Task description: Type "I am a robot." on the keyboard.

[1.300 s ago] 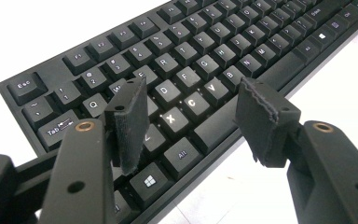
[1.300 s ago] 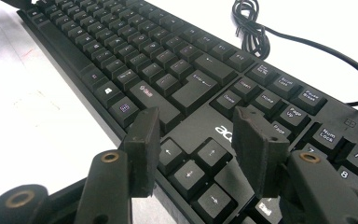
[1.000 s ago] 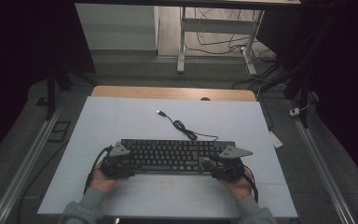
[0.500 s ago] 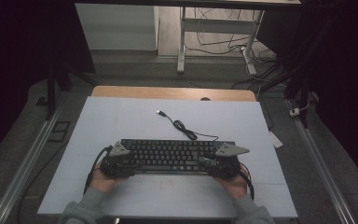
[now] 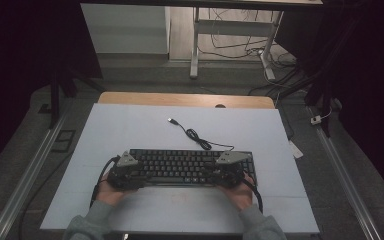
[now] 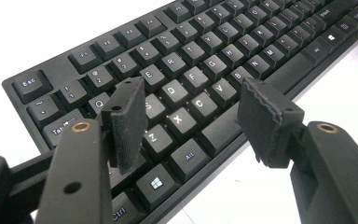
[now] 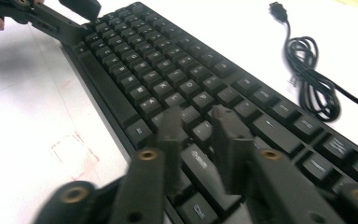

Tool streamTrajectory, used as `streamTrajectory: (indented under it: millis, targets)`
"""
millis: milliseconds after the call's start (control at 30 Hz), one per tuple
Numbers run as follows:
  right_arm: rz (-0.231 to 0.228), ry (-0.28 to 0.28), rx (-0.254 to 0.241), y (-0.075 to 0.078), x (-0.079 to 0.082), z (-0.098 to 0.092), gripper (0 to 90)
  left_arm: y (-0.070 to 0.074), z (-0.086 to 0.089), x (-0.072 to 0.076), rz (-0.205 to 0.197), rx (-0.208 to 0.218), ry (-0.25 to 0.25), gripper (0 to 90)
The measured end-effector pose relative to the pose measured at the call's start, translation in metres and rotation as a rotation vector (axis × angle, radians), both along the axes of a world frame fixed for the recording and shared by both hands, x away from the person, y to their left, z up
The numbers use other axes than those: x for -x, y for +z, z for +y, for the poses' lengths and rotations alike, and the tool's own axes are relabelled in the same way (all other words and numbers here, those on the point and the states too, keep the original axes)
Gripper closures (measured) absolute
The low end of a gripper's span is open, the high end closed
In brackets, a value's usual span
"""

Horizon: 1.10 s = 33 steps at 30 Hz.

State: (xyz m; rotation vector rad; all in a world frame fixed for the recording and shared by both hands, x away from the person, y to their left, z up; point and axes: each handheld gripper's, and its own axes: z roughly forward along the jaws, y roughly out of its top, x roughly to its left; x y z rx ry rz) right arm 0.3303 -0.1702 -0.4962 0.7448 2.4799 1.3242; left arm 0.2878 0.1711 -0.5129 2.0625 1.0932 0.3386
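High view: both tools over the keyboard

High view shows the keyboard (image 5: 187, 166) low in the middle of the frame on the white table (image 5: 130, 130), its cable (image 5: 196, 136) coiled just above it with the plug free. The left tool (image 5: 130, 172) sits over the keyboard's left end, the right tool (image 5: 226, 170) over its right end.

Left gripper view: the left tool's jaws stand spread above the keys, pinching nothing. Legends read clearly: Esc, Q, E, R, D, F, C, V, X, Z, Alt, Ctrl, a window logo.

Right gripper view, blurred: the right tool's jaws have just been closing and stand narrow, not quite together, with nothing between them, low over the keys. Legends there are unreadable.

Risks, as I judge them: a pad catching a keycap edge could pry it loose, and a sideways push could drag the keyboard onto its cable.
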Motion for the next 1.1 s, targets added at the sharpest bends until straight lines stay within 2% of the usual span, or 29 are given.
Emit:
streamTrajectory:
  millis: [167,467,1100]
  targets:
    - [0.016,0.021,0.0,-0.001,-0.005,0.009,89.4,0.0,0.0,0.0,0.0,0.002,-0.001,41.2]
    - [0.043,-0.001,-0.013,-0.01,-0.02,0.03,89.4,0.0,0.001,-0.001,0.001,0.007,0.002,41.0]
    - [0.063,-0.016,0.045,-0.014,-0.038,0.059,89.3,-0.002,-0.001,-0.002,0.009,-0.003,-0.01,40.3]
